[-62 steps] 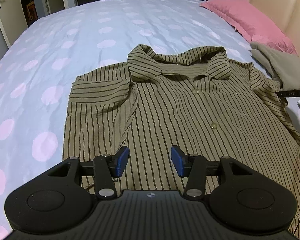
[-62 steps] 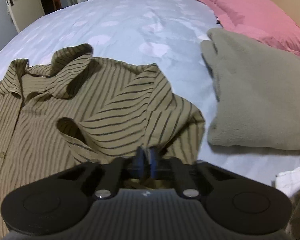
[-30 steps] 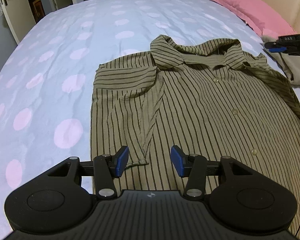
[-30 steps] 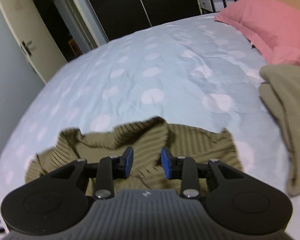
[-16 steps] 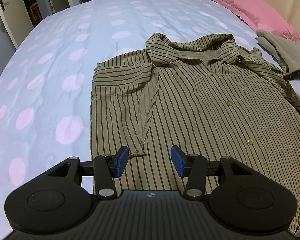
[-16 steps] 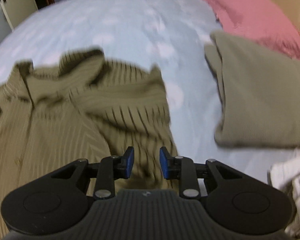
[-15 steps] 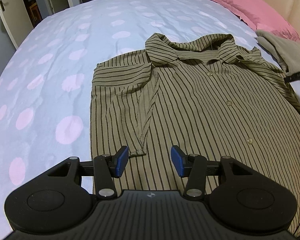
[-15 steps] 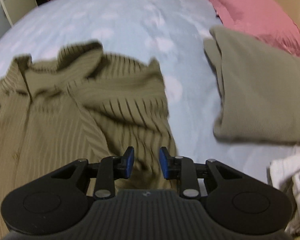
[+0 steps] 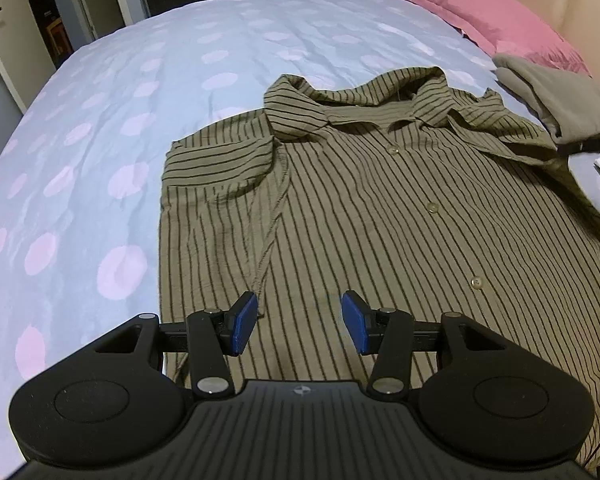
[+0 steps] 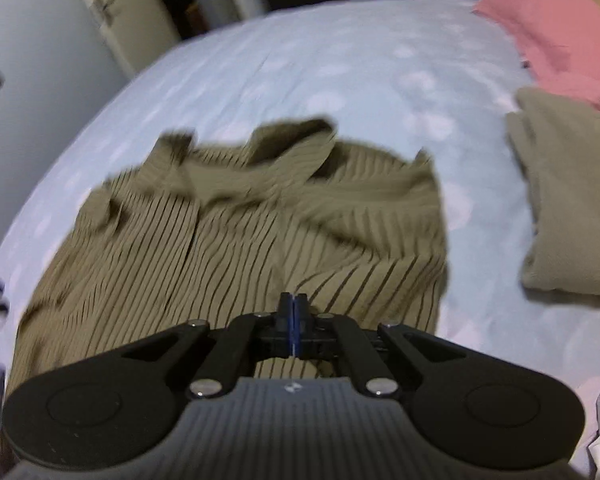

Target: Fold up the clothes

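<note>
Figure: striped button-up shirt (image 9: pixel 380 208) lying face-up on the polka-dot duvet (image 9: pixel 100 120), collar toward 12 o'clock, hem toward me at 6 o'clock. In the left wrist view its left sleeve (image 9: pixel 220 168) lies folded in over the chest, with a loose edge trailing down toward my left gripper (image 9: pixel 298 328). That gripper hovers over the lower front panel with its blue pads spread wide and nothing between them.

In the right wrist view, which is motion-blurred, my right gripper (image 10: pixel 294 326) has its pads pressed together at the shirt's right side, at about 6 o'clock of the bunched right sleeve (image 10: pixel 380 232). I cannot tell whether cloth is caught between them or whether they have merely met above it.

Hazards, as I judge them:
- If the right pads hold only one thin layer, or none, a pull across the shirt could slip free and leave the sleeve crumpled.
- If they hold more than one layer, dragging could shift the whole shirt and undo the left sleeve's fold.
- The folded grey garment (image 10: pixel 572 208) lies near at 3 o'clock, below the pink pillow (image 10: pixel 560 32); a wide swing of the right gripper could catch it.
- The crinkled fabric looks light, so the trailing edge by the left pads may snag as that gripper descends.
</note>
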Motion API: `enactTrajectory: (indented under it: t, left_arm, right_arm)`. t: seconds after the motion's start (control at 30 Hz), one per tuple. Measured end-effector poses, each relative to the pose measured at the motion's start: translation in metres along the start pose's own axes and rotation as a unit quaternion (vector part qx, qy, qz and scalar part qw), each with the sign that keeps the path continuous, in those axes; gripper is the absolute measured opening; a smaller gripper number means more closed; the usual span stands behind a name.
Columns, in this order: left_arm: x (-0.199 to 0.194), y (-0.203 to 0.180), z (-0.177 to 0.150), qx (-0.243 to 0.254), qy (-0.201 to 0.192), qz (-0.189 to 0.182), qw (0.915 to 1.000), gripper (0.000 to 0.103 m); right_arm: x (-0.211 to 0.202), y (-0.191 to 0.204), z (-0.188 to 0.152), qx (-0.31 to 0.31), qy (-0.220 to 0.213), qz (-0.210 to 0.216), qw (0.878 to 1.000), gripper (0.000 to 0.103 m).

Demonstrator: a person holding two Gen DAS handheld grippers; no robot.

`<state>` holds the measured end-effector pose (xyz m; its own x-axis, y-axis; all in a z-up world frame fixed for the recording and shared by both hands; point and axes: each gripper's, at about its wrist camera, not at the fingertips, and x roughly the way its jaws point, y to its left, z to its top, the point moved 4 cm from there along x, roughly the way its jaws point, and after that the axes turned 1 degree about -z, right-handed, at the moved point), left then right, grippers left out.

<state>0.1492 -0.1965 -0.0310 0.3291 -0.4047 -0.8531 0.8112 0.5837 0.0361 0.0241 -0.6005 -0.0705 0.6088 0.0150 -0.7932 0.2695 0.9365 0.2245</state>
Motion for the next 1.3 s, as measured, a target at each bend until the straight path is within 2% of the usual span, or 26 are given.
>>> enactTrajectory:
  t: [0.1, 0.23, 0.33, 0.47, 0.53, 0.57, 0.6, 1.1, 1.13, 1.2, 1.3]
  left_arm:
    - [0.002, -0.005, 0.001, 0.005, 0.001, -0.002, 1.0, 0.045]
    - [0.002, -0.007, 0.002, 0.005, 0.0, -0.003, 1.0, 0.046]
    - [0.007, -0.008, 0.002, 0.006, 0.005, -0.001, 1.0, 0.047]
    - [0.015, -0.008, 0.002, 0.002, 0.014, 0.001, 0.9999, 0.047]
    - [0.018, -0.008, 0.003, -0.001, 0.016, 0.002, 0.9999, 0.047]
    - [0.02, -0.007, 0.003, -0.003, 0.017, 0.002, 0.9998, 0.047]
    - [0.021, -0.007, 0.004, -0.003, 0.018, 0.0, 0.9998, 0.047]
    - [0.033, 0.016, 0.008, -0.026, 0.026, 0.009, 0.9993, 0.047]
    - [0.034, 0.017, 0.007, -0.025, 0.029, 0.009, 0.9992, 0.047]
    - [0.035, 0.018, 0.006, -0.022, 0.032, 0.008, 0.9992, 0.047]
    - [0.035, 0.017, 0.006, -0.017, 0.033, 0.008, 0.9993, 0.047]
  right_arm:
    - [0.011, 0.007, -0.013, -0.046, 0.033, -0.034, 0.998, 0.007]
    - [0.012, 0.004, -0.024, -0.059, 0.048, -0.03, 0.997, 0.009]
    - [0.005, -0.005, -0.014, -0.044, 0.016, -0.048, 0.998, 0.012]
    - [0.012, -0.004, 0.002, -0.04, -0.006, -0.069, 0.997, 0.012]
    - [0.016, -0.003, 0.01, -0.038, -0.014, -0.08, 0.996, 0.016]
    - [0.023, 0.0, 0.014, -0.038, -0.014, -0.085, 0.996, 0.024]
    - [0.03, 0.001, 0.017, -0.035, -0.013, -0.09, 0.995, 0.026]
    - [0.109, -0.02, 0.037, 0.071, 0.005, -0.133, 0.989, 0.024]
    - [0.112, -0.021, 0.036, 0.075, 0.008, -0.135, 0.988, 0.023]
    - [0.116, -0.023, 0.035, 0.077, 0.01, -0.135, 0.988, 0.008]
    - [0.11, -0.025, 0.04, 0.09, 0.0, -0.13, 0.987, 0.003]
